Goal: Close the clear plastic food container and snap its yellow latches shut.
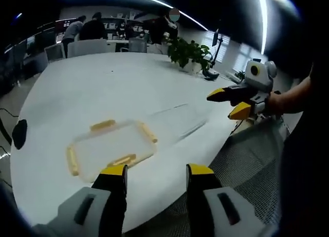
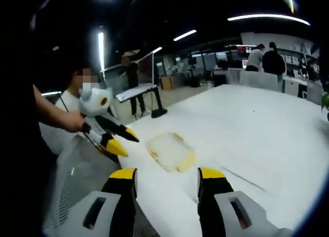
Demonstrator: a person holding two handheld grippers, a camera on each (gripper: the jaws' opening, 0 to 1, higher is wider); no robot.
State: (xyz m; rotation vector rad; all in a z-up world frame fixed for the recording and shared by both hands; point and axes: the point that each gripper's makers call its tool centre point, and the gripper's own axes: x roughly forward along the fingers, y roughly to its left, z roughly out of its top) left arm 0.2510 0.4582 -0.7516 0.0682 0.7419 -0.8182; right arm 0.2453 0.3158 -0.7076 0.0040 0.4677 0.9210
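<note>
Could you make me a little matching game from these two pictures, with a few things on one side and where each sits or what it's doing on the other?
Things:
1. clear plastic food container
2. potted plant
3. left gripper
4. mesh chair

Places or states:
A. at the table's far edge
B. jaws apart, holding nothing
C. flat on the white table, yellow latches around its rim
D. beside the table's near edge

Pairs: 1-C, 2-A, 3-B, 4-D
</note>
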